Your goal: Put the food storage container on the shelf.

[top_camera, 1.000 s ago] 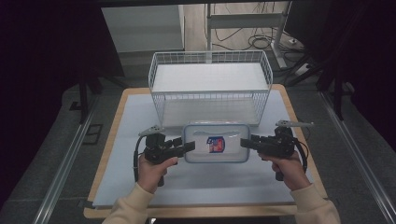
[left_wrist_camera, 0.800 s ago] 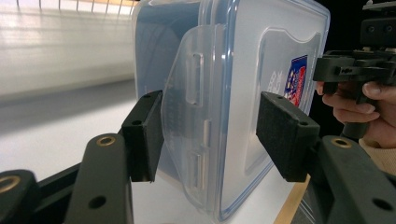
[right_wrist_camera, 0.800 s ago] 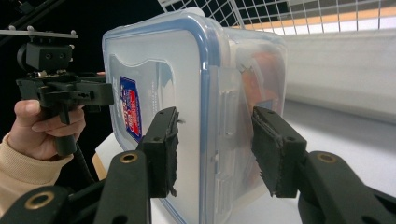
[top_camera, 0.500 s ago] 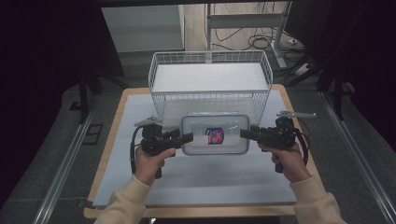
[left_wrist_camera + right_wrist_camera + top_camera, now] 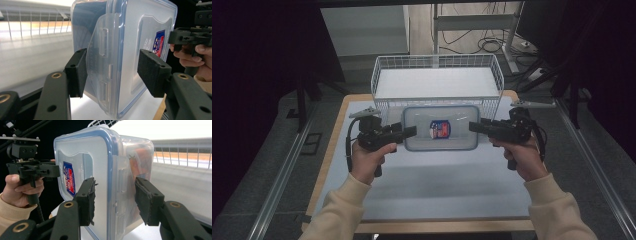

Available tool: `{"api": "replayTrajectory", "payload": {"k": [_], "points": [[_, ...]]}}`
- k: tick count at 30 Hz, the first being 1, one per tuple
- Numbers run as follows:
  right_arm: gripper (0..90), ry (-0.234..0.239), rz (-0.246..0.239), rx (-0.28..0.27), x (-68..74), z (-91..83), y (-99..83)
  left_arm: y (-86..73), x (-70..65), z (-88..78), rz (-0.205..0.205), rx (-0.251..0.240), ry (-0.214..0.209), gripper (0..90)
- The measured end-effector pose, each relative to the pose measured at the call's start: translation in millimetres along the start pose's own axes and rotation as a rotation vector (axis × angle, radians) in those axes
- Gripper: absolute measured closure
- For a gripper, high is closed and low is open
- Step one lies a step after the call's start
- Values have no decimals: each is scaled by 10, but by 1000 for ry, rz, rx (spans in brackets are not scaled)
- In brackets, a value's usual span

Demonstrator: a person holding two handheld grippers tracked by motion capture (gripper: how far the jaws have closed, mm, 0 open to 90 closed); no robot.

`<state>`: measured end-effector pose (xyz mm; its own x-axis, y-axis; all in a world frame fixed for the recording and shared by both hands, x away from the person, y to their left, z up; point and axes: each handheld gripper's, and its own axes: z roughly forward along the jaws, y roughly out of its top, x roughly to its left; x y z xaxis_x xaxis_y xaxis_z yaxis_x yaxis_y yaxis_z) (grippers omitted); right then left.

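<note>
My left gripper (image 5: 409,132) and right gripper (image 5: 475,127) each pinch an end of the lidded container (image 5: 440,128) (blue-rimmed), near the wire basket (image 5: 436,76).

Wire basket blocks the far side, open table lies near

A lidded plastic container (image 5: 440,128) spans the gap between the left gripper (image 5: 408,132) and right gripper (image 5: 473,126), just in front of the white wire basket (image 5: 437,75); the basket's front wall bars passage beyond, while the blue table mat (image 5: 432,190) toward the person offers free room.
</note>
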<state>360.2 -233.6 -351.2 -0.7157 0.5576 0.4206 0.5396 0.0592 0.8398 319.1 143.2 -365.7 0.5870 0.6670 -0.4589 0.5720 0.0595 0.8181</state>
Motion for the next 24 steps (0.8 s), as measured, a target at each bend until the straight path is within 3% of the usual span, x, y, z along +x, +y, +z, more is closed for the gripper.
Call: {"api": "replayTrajectory", "payload": {"k": [9, 24], "points": [[520, -4, -18, -26, 14, -12, 305, 291, -23, -4, 27, -15, 7, 426], [520, -13, -13, -27, -146, 122, 632, 628, 151, 130, 24, 1, 8, 424]]}}
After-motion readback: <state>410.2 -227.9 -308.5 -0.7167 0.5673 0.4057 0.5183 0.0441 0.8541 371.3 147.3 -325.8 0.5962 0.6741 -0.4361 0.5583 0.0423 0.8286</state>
